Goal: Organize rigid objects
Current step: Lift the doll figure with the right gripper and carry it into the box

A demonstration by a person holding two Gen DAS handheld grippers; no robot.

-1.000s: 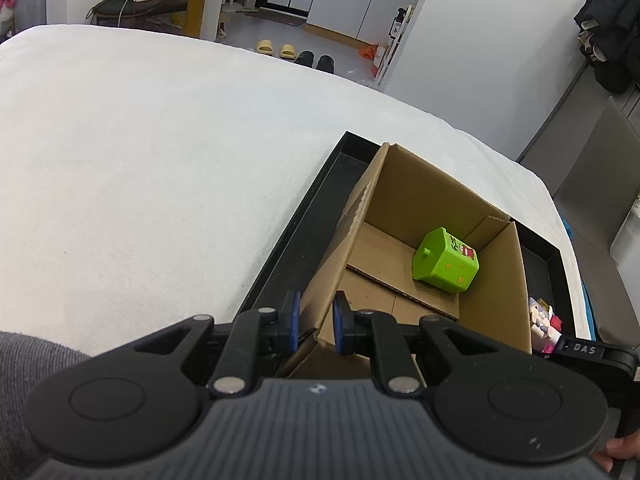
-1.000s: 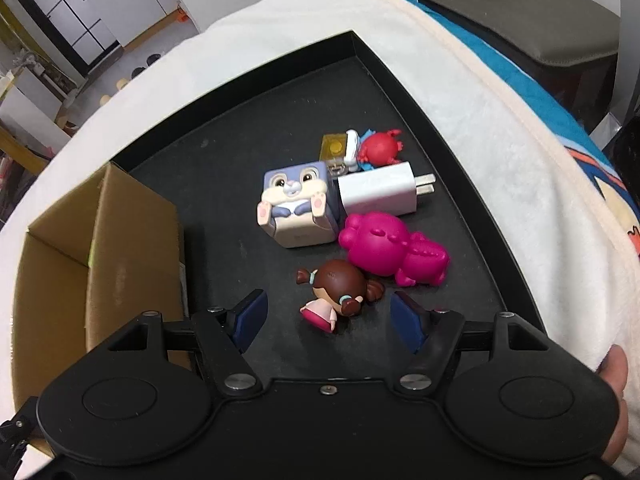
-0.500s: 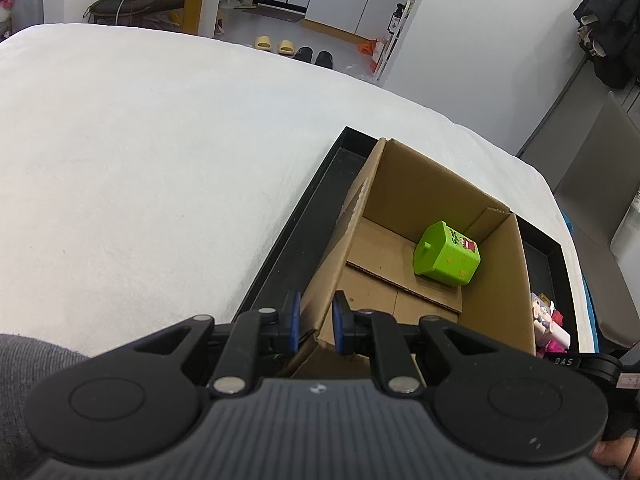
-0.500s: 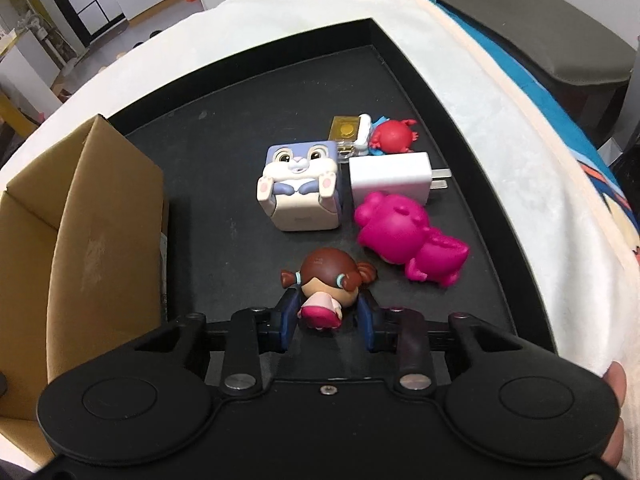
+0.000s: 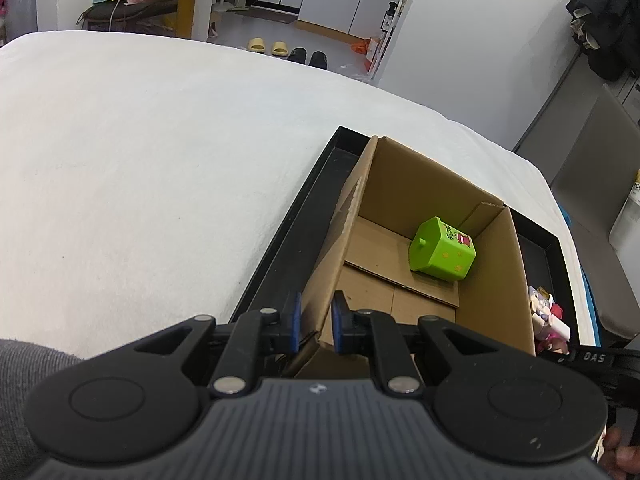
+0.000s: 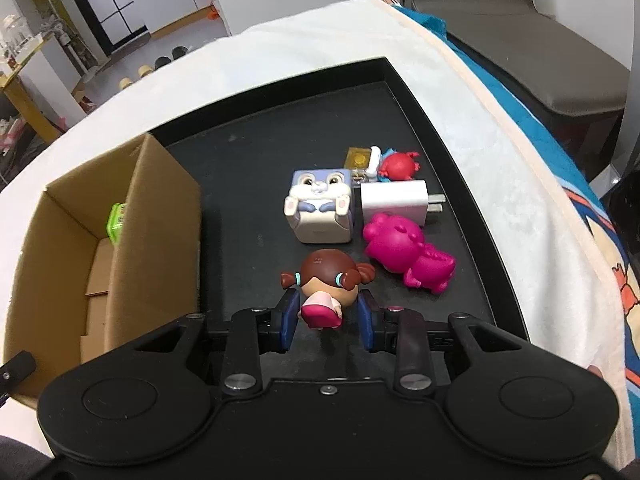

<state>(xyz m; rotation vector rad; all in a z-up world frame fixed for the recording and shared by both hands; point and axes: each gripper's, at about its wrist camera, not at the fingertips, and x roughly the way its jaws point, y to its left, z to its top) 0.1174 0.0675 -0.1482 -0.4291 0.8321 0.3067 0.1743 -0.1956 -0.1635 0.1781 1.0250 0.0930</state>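
My right gripper is shut on a girl doll with brown pigtails and a pink dress, held just above the black tray. Beyond it on the tray lie a magenta figure, a bunny cube, a white charger, a red figure and a gold block. My left gripper is shut on the near wall of the open cardboard box. A green cube toy lies inside the box; it also shows in the right wrist view.
The tray rests on a white blanket over a bed. A grey chair stands past the bed's right edge. A blue patterned cloth shows under the blanket at the right.
My right gripper closed around the girl doll, which was lying loose between open fingers one second ago, and has raised it slightly. My left gripper keeps its hold on the box wall.
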